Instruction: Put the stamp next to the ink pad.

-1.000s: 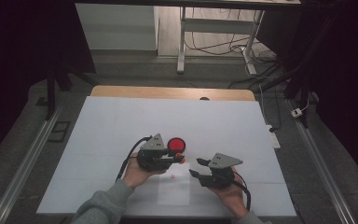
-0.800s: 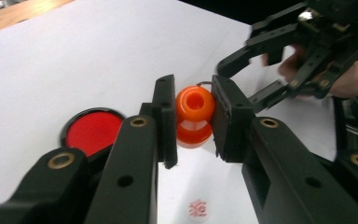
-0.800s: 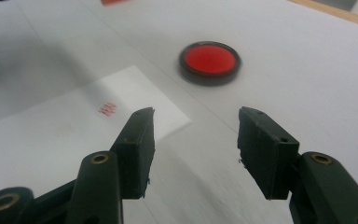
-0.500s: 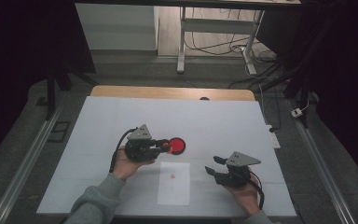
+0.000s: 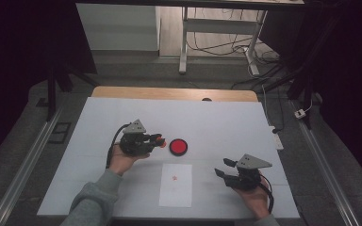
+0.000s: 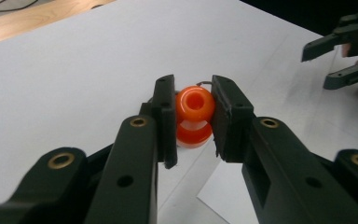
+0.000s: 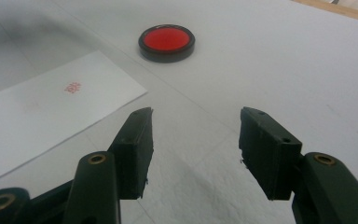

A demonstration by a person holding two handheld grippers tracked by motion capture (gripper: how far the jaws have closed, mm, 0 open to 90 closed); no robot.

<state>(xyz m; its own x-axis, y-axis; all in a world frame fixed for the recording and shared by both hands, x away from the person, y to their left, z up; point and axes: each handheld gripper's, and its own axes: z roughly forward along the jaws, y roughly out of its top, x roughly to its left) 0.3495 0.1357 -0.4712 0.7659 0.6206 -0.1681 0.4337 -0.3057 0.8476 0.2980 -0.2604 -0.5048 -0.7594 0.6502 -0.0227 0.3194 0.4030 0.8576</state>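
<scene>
Orange stamp pinched above the tabletop

The left gripper [image 6: 193, 116] pinches a small orange plastic stamp [image 6: 195, 115] beside the round red ink pad [image 5: 178, 147] — the right gripper [image 7: 196, 140] hangs with fingers spread, empty, by the white paper sheet [image 5: 176, 185].

On the white table [image 5: 99, 179] I count one orange stamp [image 6: 195, 115], one round red ink pad [image 5: 178, 147], and one sheet of paper [image 5: 176, 190] bearing one red mark [image 5: 175, 178]. Two hand-held grippers are present: the left gripper [image 5: 156, 139] and the right gripper [image 5: 222, 167].
</scene>
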